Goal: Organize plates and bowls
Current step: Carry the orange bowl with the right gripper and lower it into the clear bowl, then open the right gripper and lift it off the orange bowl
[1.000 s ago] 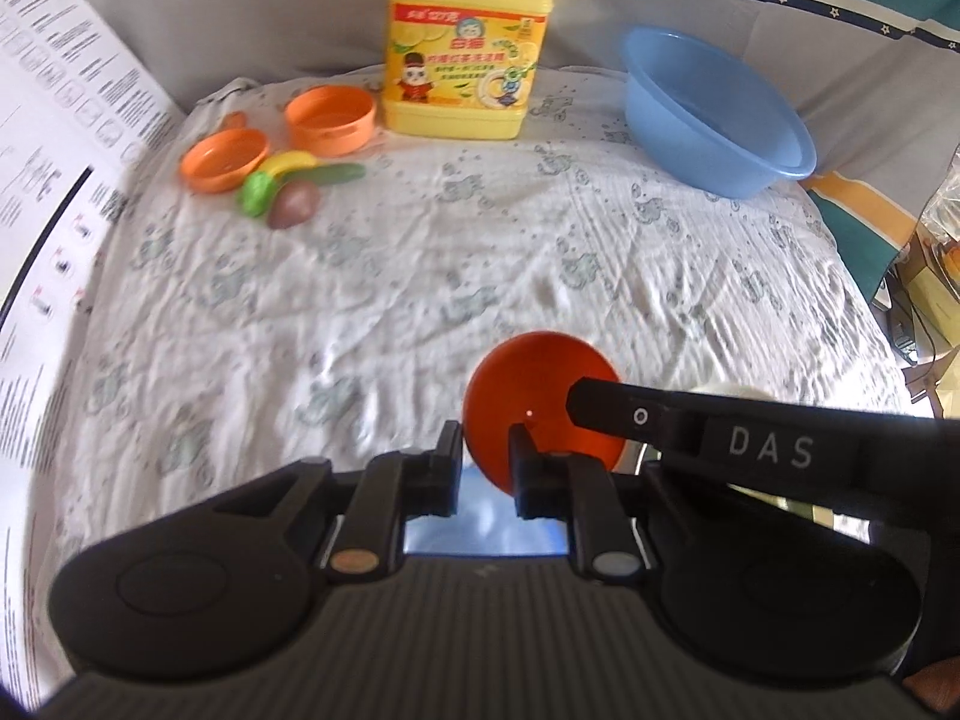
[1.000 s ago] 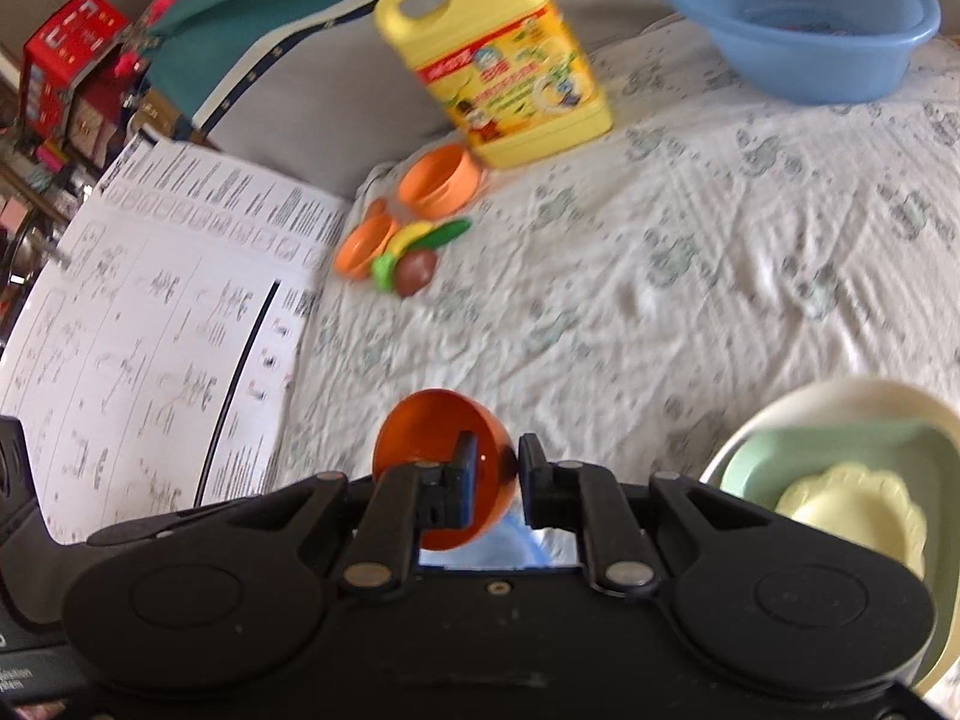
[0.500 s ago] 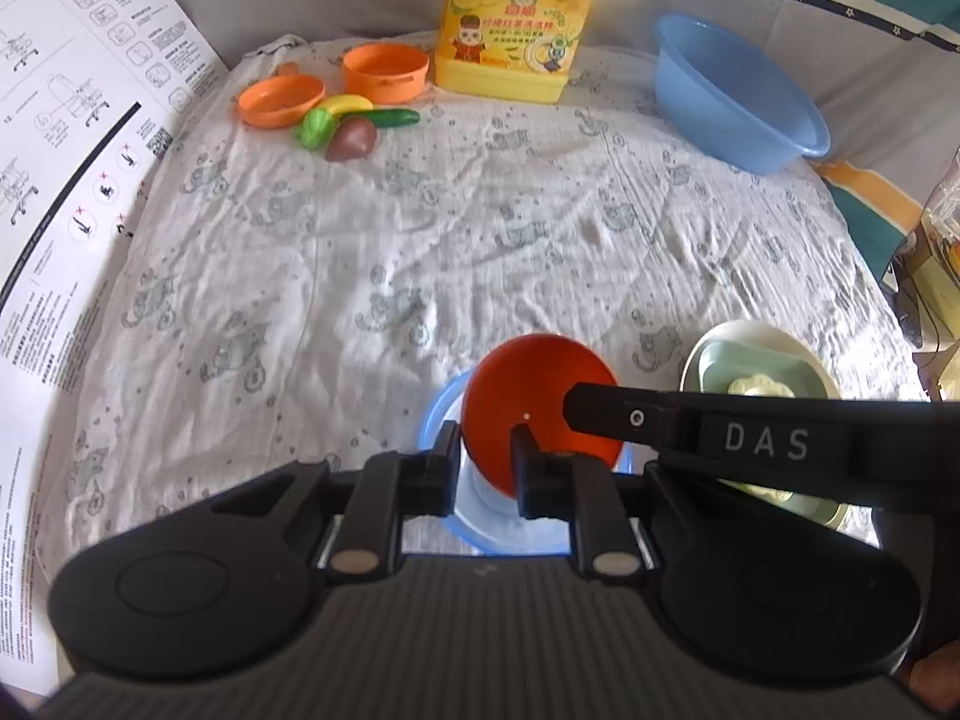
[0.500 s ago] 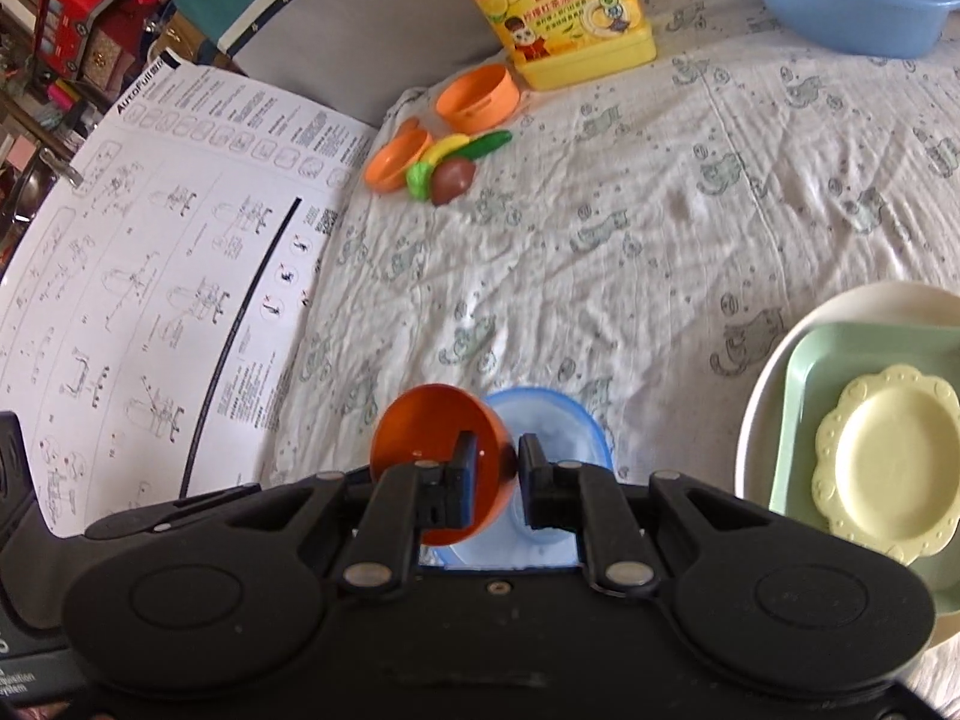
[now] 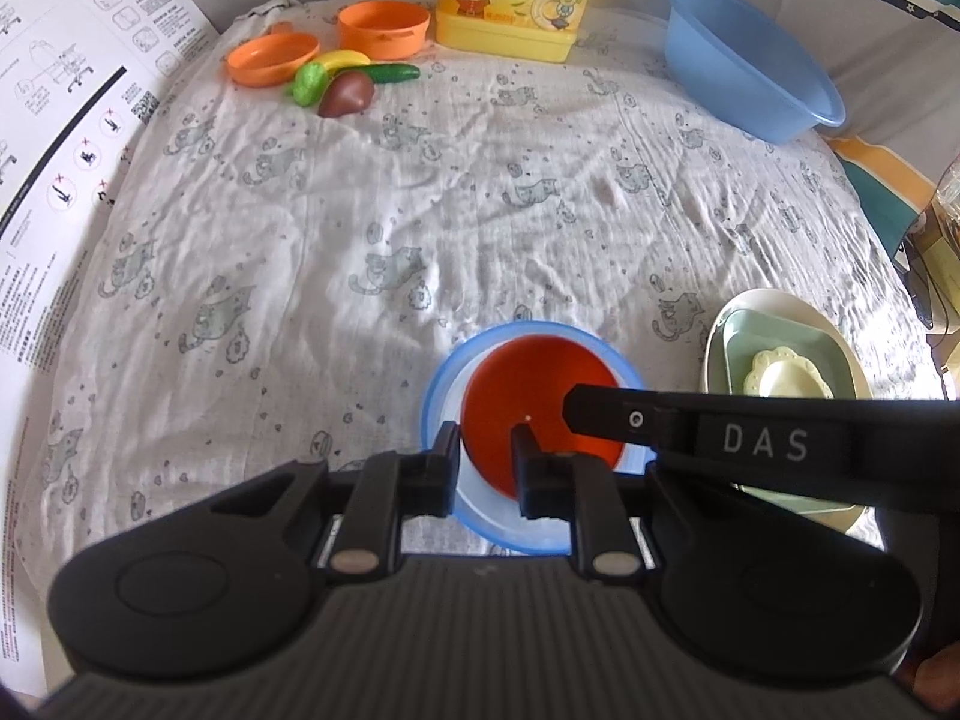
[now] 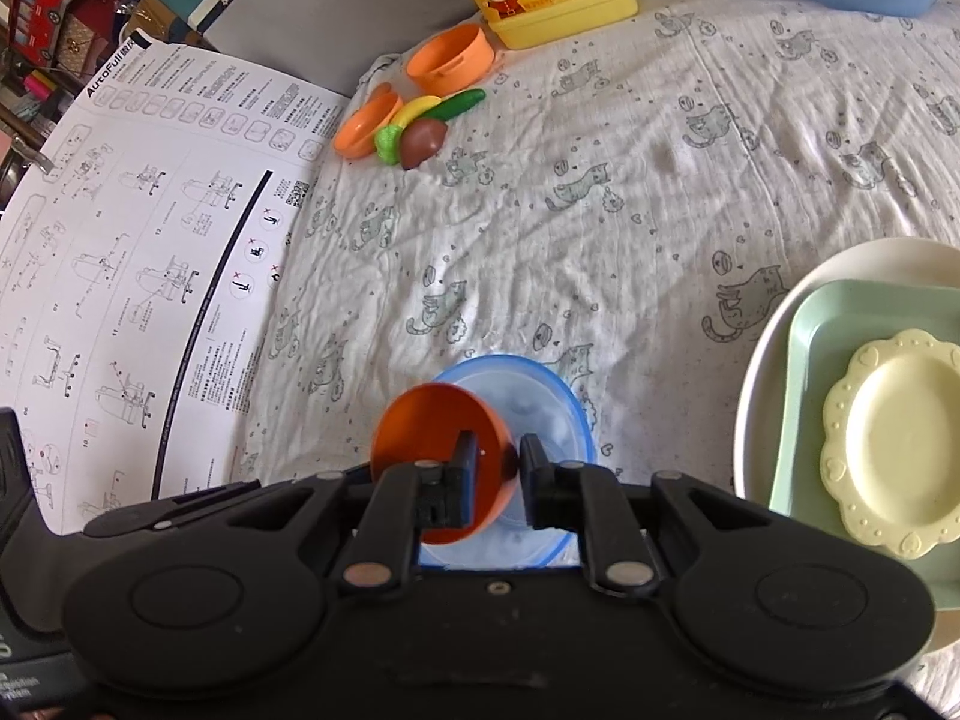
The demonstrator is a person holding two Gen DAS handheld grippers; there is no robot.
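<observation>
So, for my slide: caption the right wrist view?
Right gripper holds an orange bowl tilted over a blue-rimmed bowl.
</observation>
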